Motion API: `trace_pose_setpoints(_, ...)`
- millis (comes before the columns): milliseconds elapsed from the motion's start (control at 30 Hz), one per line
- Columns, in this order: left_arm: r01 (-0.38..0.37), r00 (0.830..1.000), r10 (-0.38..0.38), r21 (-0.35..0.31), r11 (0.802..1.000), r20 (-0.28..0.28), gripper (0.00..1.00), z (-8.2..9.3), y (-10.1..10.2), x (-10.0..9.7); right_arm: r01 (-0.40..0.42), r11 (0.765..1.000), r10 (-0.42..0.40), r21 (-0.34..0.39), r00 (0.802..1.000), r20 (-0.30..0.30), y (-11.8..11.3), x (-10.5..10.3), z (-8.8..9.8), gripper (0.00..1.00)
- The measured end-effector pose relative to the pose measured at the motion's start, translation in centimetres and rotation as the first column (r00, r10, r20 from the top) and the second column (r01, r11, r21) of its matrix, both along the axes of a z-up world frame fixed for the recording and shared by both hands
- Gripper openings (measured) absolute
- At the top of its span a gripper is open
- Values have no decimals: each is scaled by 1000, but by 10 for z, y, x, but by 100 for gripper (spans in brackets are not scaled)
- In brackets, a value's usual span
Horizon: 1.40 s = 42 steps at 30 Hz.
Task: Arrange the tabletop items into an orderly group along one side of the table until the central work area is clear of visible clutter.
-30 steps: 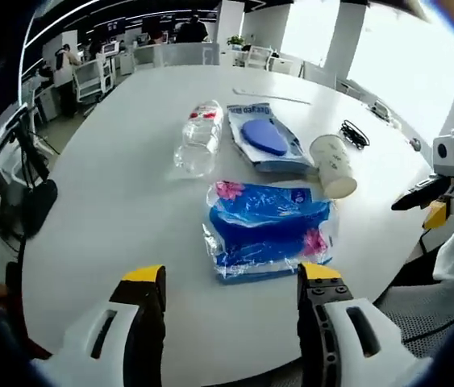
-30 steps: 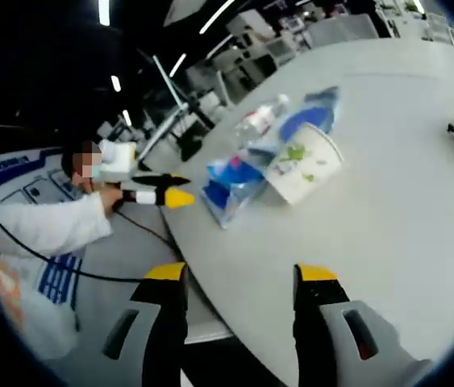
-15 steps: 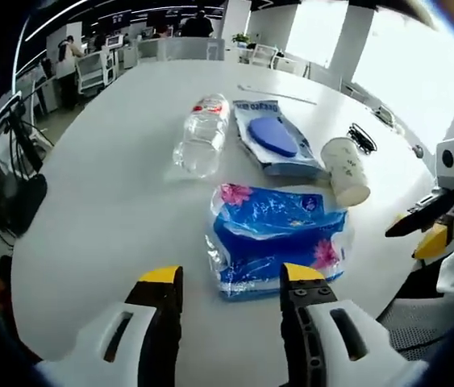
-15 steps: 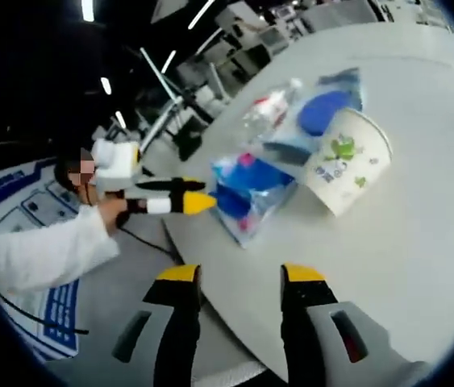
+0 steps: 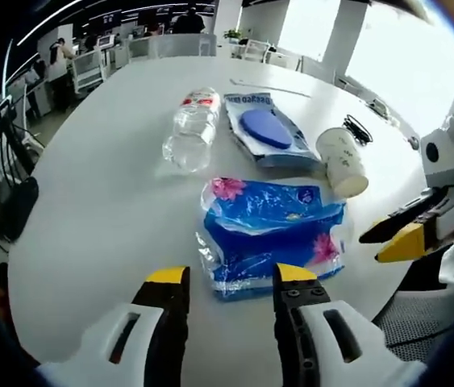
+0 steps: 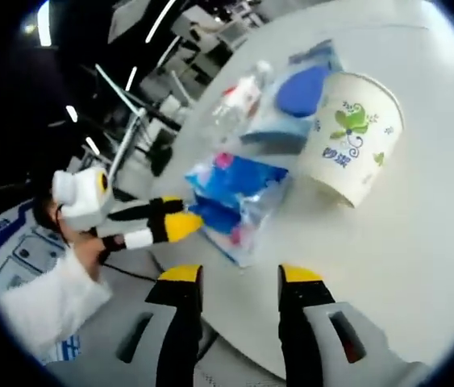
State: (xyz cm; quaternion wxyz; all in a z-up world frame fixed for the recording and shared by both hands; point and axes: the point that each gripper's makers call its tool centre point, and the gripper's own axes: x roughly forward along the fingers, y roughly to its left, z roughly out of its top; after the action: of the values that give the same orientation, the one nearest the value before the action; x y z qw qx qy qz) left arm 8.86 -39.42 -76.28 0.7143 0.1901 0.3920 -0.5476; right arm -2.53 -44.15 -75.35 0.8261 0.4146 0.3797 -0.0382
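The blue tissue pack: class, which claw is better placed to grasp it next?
Probably the left claw: the blue tissue pack lies just beyond its open tips. The right claw is open too, but faces the paper cup.

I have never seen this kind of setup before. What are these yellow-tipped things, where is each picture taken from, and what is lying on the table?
There is no robot here: a person holds a pair of tongs in each hand, and a fisheye camera rides on each pair, looking forward along its two yellow-tipped prongs.

In the left gripper view, the left tongs rise from the bottom, open and empty. The right tongs come in at the right edge.

In the right gripper view, the right tongs are open and empty too, and the left tongs show at the left.

On the white table lie a blue tissue pack, a clear bottle on its side, a blue packet, a tipped paper cup and a black cable. Nothing is held.
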Motion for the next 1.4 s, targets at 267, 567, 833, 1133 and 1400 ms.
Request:
trace_pose_setpoints(267,-50,998,48,-45,998,-35,36,2,-1,0,77,997,-76,29,996,-44,2,7,-9,24)
trace_pose_setpoints(567,-77,996,74,-66,995,-50,27,1,-4,-1,143,989,-141,45,989,-47,1,19,-14,17)
trace_pose_setpoints(833,-183,983,181,-66,981,-35,7,-4,1,-6,119,993,-116,18,987,-111,1,7,-23,1)
trace_pose_setpoints(1133,-192,980,188,-46,980,-69,0,6,5,-16,167,983,-158,76,982,-107,5,-6,-18,0)
trace_pose_setpoints(1400,-181,983,178,-65,981,-40,0,39,15,-34,-36,999,37,-16,998,45,13,-11,21,0)
